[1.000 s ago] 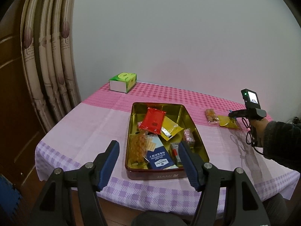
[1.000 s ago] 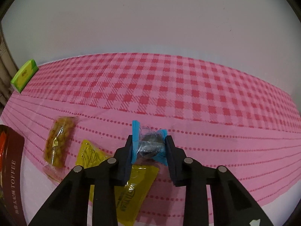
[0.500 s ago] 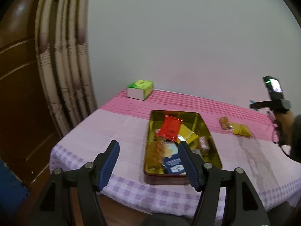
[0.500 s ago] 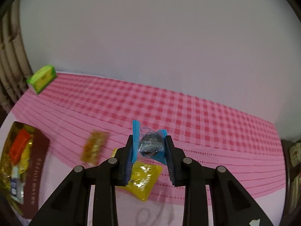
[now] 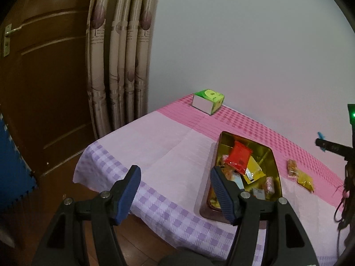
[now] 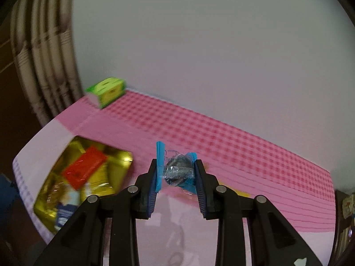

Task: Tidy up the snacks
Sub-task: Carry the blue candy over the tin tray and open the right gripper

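Observation:
A gold tin [image 5: 272,155] with several snack packets, a red packet [image 5: 238,159] on top, sits on the pink and lilac tablecloth; it also shows in the right wrist view [image 6: 121,157]. My right gripper [image 6: 176,171] is shut on a blue-wrapped candy [image 6: 177,168] and holds it in the air to the right of the tin; it shows at the right edge of the left wrist view [image 5: 332,148]. My left gripper [image 5: 175,190] is open and empty, off the table's near corner. An orange snack bag [image 5: 291,168] and a yellow packet [image 5: 306,180] lie right of the tin.
A green tissue box [image 5: 208,100] stands at the table's far edge by the wall, also in the right wrist view [image 6: 106,92]. Curtains [image 5: 119,66] and a brown door [image 5: 42,84] are left of the table. A blue foam mat [image 5: 11,166] stands by the door.
My right gripper has lifted the blue candy and swung left towards the tin. My left gripper has pulled back and turned left, so the door and curtains fill more of its view.

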Available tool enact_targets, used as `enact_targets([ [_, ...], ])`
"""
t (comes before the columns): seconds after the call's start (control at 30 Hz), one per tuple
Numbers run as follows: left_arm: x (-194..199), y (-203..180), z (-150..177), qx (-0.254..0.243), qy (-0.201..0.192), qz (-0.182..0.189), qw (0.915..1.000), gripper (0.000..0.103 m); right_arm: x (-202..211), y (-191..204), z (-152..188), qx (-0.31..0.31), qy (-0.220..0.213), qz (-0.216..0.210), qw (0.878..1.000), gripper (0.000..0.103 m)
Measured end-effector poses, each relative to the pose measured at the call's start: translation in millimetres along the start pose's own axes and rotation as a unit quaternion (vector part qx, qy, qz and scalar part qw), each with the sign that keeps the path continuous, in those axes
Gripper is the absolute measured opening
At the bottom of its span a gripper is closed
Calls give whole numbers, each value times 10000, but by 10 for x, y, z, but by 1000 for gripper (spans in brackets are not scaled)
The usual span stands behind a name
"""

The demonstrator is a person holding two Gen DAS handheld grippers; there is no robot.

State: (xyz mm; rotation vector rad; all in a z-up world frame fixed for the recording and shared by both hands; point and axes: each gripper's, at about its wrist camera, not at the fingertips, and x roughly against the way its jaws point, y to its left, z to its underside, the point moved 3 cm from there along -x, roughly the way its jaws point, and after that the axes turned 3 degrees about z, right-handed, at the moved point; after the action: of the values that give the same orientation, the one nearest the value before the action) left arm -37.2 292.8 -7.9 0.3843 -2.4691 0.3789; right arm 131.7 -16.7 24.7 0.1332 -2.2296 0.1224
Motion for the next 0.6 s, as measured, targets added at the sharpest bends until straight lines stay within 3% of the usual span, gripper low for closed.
enact_targets([
  [0.3, -1, 55, -40, 135, -43, -28, 9999, 66, -11, 923, -46, 479, 21, -283, 9984, 28],
  [0.6, -50, 82, -49, 147, 7, -72, 9999, 66, -160, 1324, -39, 672, 118, -393, 9969, 28],
])
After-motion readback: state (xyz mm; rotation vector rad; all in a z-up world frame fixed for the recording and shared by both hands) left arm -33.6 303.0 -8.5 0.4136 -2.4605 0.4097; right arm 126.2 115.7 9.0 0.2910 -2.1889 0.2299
